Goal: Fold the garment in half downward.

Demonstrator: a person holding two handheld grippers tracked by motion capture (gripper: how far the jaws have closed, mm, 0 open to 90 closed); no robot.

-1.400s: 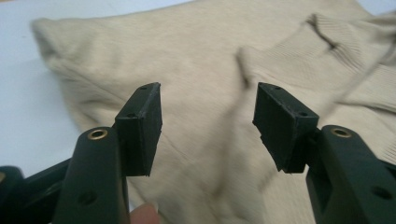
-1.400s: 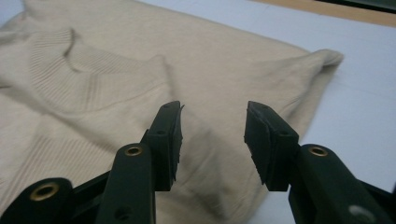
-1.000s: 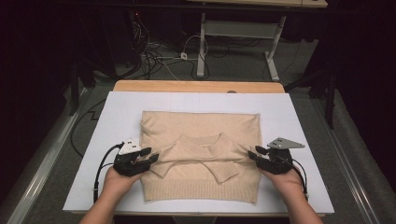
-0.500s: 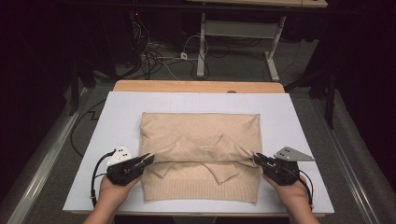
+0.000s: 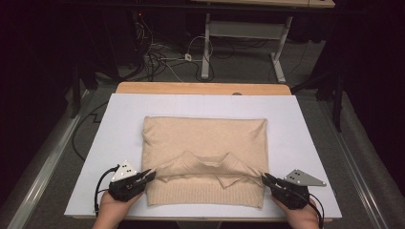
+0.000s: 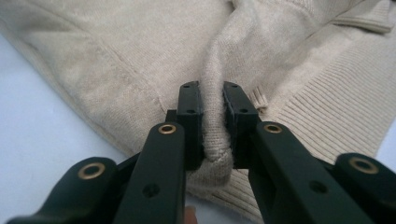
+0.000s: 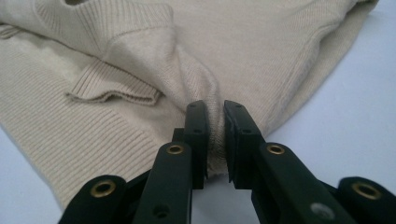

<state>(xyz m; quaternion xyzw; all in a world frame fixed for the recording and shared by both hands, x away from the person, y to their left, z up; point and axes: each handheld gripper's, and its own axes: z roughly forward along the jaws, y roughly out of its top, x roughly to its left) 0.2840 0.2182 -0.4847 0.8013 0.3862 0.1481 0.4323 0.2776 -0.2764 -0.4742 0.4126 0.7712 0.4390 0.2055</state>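
A beige knitted sweater (image 5: pixel 205 143) lies folded on the white board (image 5: pixel 305 124), its collar and top edge turned down toward the near ribbed hem. My left gripper (image 5: pixel 152 174) is at the sweater's near left side and its jaws have just been closing. In the left gripper view, the left gripper (image 6: pixel 212 93) pinches a bunched fold of the sweater (image 6: pixel 116 56). My right gripper (image 5: pixel 264 177) is at the near right side, and its jaws have just been closing too. Seen from its own camera, the right gripper (image 7: pixel 215 109) clamps a fold of sweater (image 7: pixel 261 46).
The white board rests on a wooden table (image 5: pixel 200 88), with bare board on all sides of the sweater. Beyond the table, cables (image 5: pixel 162 59) lie on the dark floor beside a desk frame (image 5: pixel 207 43). A metal rail (image 5: pixel 43 167) runs along the left.
Both grippers have drawn back toward the near edge and slightly outward, closing on the sweater's side folds. The folded-over top edge has come nearer with them.
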